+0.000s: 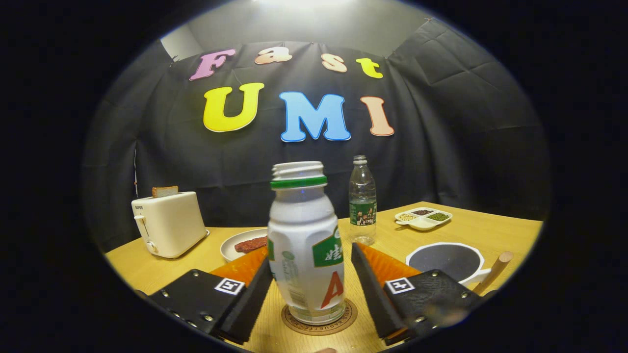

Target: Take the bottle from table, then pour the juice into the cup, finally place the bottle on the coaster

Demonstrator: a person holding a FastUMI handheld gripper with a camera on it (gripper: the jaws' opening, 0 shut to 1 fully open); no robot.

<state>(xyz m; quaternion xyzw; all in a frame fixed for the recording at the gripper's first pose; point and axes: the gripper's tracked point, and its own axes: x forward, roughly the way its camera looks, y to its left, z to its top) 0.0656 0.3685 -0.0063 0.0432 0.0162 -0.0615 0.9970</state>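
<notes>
Bottle [306, 245] stands upright on the coaster [319, 317], dead between the fingers of the gripper [310, 289], which are spread with a gap showing on each side of it, the right gap wider. Straight ahead is blocked by that bottle. Far right of it, a clear water bottle [362, 201] stands in the way. Near right, a dark bowl [447, 260] and a wooden handle [493, 272] crowd the table. Left, a plate [240, 243] sits just beyond the finger, with the toaster [168, 224] further left. Bare table [490, 226] lies open between bowl and divided dish [423, 218].
</notes>
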